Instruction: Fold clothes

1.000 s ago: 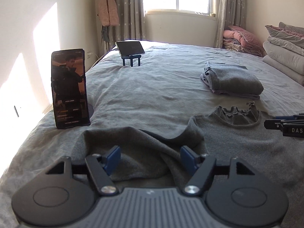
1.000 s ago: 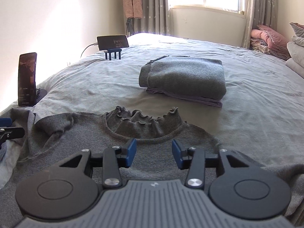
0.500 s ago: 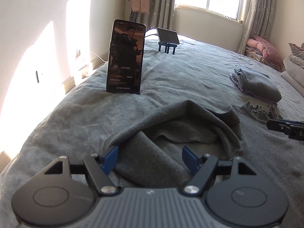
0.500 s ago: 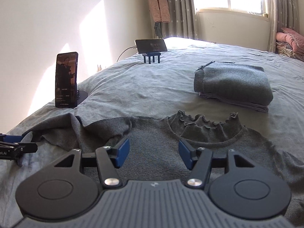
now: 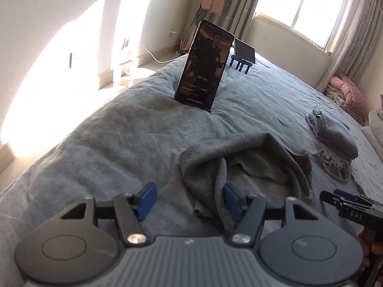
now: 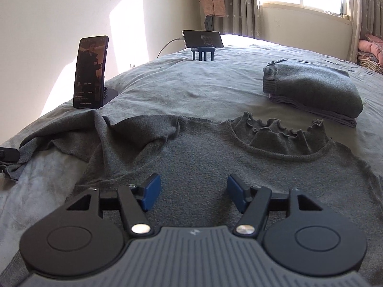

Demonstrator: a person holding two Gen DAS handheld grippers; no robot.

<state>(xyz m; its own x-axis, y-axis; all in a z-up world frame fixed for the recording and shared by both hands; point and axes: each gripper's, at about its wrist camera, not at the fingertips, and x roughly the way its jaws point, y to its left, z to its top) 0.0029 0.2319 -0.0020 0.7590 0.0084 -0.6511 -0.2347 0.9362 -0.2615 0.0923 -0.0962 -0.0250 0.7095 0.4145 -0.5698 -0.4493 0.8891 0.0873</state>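
Ahead of the left tool (image 5: 189, 198), whose jaws are closing on nothing yet, the sweater's sleeve (image 5: 239, 167) now lies bunched by its right pad, closer than a moment ago: probably the next grab. Further right, the right tool (image 6: 191, 192) hovers over the sweater (image 6: 215, 157) on the bed (image 6: 191, 83), jaws opening, empty. Sweater's hem is cut off.

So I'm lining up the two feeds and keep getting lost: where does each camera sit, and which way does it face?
Left wrist: on the left gripper, jaws closing, over the sweater's bunched sleeve, facing the upright phone; the right gripper enters at right.
Right wrist: on the right gripper, jaws opening, over the sweater's body, facing the ruffled collar and the folded pile.
Shared: sweater, phone, folded pile, bed, window.
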